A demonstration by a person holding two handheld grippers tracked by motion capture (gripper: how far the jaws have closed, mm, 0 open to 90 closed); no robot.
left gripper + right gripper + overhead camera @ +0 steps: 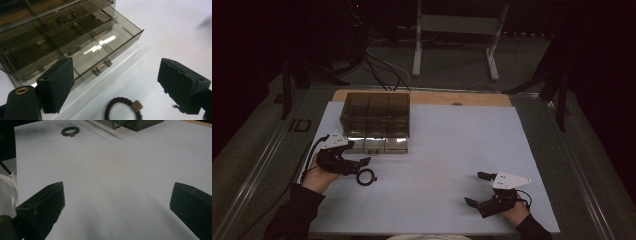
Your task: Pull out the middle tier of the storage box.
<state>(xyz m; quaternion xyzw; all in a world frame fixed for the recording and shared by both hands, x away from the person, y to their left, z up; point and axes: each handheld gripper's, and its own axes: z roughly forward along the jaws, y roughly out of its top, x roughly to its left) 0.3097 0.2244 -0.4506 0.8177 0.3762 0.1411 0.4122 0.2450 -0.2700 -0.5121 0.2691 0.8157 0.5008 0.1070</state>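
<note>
While your left gripper (pixel 364 167) hovers with its fingers (pixel 56 83) spread wide, the black hair tie (pixel 366 177) lies flat on the white desk (pixel 452 150) just below them — ungrasped, a little in front of the smoky drawer box (pixel 376 117), whose bottom drawer (pixel 100 47) stands pulled out. Your right gripper (pixel 477 190) rests well away from the box, fingers (pixel 41 210) released too.
</note>
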